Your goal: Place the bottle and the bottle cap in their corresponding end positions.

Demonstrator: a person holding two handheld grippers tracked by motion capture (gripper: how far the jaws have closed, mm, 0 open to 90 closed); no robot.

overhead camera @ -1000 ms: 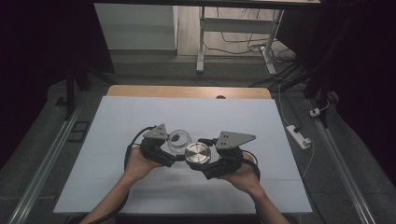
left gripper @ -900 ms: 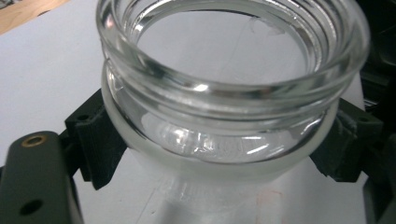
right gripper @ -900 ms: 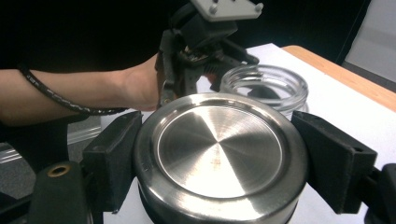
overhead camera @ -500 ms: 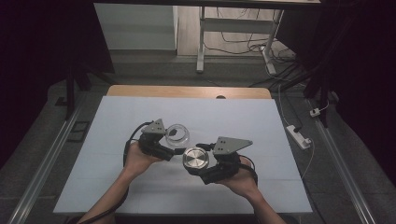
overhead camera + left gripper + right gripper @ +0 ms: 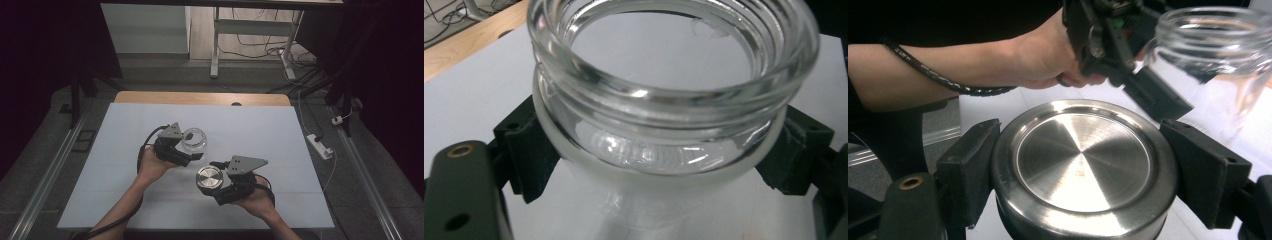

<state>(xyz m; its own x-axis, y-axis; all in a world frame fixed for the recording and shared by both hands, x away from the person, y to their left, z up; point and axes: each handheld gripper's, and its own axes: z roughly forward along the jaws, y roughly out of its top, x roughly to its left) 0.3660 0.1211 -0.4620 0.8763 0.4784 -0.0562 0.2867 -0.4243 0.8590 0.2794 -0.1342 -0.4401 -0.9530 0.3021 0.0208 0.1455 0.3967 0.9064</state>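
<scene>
Two things held: a clear glass jar and a round steel lid, one in each gripper, apart from each other near the middle of the high view.
Glass jar: open-mouthed, threaded at the neck, empty as far as can be seen; it sits just left of centre in the high view, above and to the left of the lid.
Left gripper: its black jaws are clamped on the jar's body below the neck, one pad on each side in the left gripper view.
Steel lid: brushed metal, flat face up, lower centre of the high view.
Right gripper: jaws pressed against the lid's rim from both sides, seen close in the right gripper view.
Hands: left hand lower left of the jar; right hand lower right of the lid.
Table: a pale sheet covers it, with a wooden edge along the upper side.
Floor: cables lie in the upper part of the frame.
</scene>
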